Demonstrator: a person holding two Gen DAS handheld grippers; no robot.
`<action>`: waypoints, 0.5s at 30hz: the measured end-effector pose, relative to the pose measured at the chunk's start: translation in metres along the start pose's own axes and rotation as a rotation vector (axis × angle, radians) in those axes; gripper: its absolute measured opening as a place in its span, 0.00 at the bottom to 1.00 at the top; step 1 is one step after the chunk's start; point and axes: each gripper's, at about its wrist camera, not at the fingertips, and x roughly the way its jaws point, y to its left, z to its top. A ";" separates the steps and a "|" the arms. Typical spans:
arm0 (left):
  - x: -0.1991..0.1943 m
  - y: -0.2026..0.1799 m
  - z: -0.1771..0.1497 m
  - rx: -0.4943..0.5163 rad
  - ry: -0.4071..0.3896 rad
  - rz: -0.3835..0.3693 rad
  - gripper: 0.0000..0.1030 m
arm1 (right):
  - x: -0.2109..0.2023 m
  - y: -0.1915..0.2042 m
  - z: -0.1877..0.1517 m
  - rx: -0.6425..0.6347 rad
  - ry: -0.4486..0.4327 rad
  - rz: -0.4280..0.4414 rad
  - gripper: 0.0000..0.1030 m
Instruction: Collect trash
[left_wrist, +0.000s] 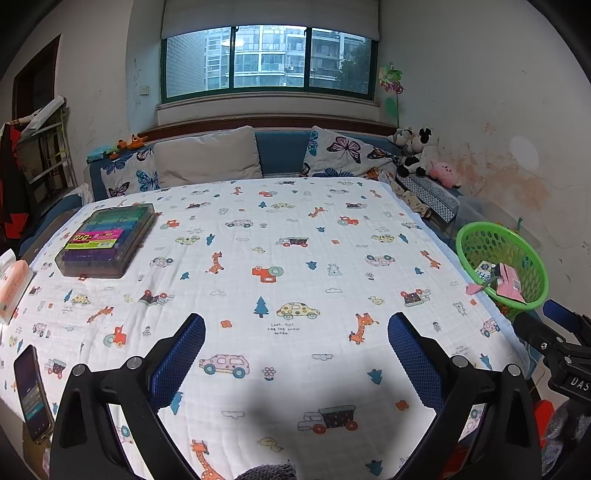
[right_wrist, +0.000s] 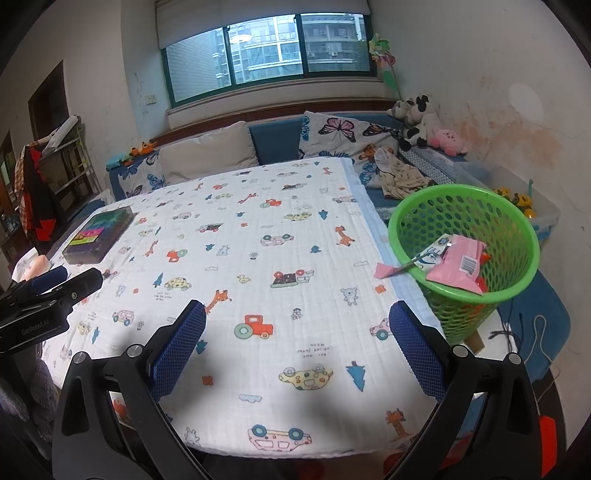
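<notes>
A green mesh basket (right_wrist: 517, 236) stands beside the table's right edge; it also shows in the left wrist view (left_wrist: 532, 254). In it lie a pink wrapper (right_wrist: 461, 264), a white carton (right_wrist: 436, 253) and a pink paper piece (right_wrist: 386, 271) that hangs over the rim onto the table. My left gripper (left_wrist: 295, 328) is open and empty above the patterned tablecloth (left_wrist: 277, 240). My right gripper (right_wrist: 297, 317) is open and empty above the table's right half, left of the basket. Each gripper shows at the edge of the other's view.
A clear box of coloured pens (left_wrist: 107, 238) lies at the table's left. A phone (left_wrist: 33, 395) and a pink-white pack (left_wrist: 13, 288) lie at the left edge. A sofa with cushions (left_wrist: 207, 157) and plush toys (left_wrist: 424, 155) stands behind the table.
</notes>
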 end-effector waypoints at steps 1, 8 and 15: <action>0.000 0.000 0.000 0.000 0.000 -0.001 0.93 | 0.000 0.000 0.000 0.001 0.000 0.000 0.96; 0.000 -0.001 0.000 -0.001 0.000 0.000 0.93 | 0.000 0.000 0.000 0.000 -0.001 -0.003 0.96; 0.000 -0.003 0.000 0.005 0.001 -0.003 0.93 | 0.000 0.000 -0.001 0.003 0.000 0.000 0.96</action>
